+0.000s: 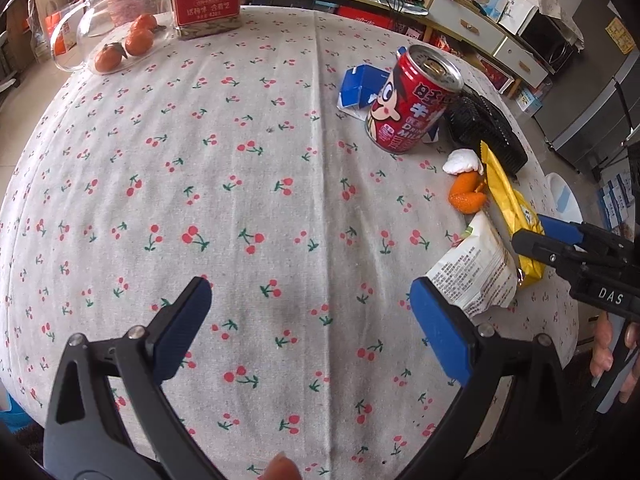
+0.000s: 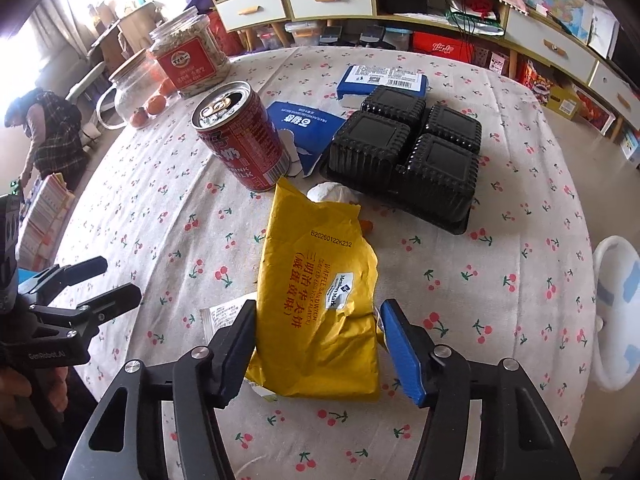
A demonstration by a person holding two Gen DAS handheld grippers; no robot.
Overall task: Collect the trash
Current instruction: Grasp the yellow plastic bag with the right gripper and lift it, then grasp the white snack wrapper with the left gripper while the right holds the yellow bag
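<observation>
right gripper point(image 2: 316, 344) spread wide around yellow wrapper point(image 2: 320, 300) (not squeezing) | left gripper point(image 1: 312, 320) released, left of wrapper | can point(image 2: 244, 136) beyond it

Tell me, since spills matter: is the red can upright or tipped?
Upright. The red can stands on its base on the tablecloth, its opened top facing up. Whether liquid remains inside cannot be told.

Trash sits on the table point(image 2: 500, 320) ahead of me.
From my right wrist view, a wrapper point(image 2: 320, 296) lies between my right gripper's point(image 2: 318, 340) parted fingers; behind it stand a can point(image 2: 244, 136) to the left and a tray point(image 2: 408, 152) to the right, with a box point(image 2: 382, 80) farther back.
</observation>
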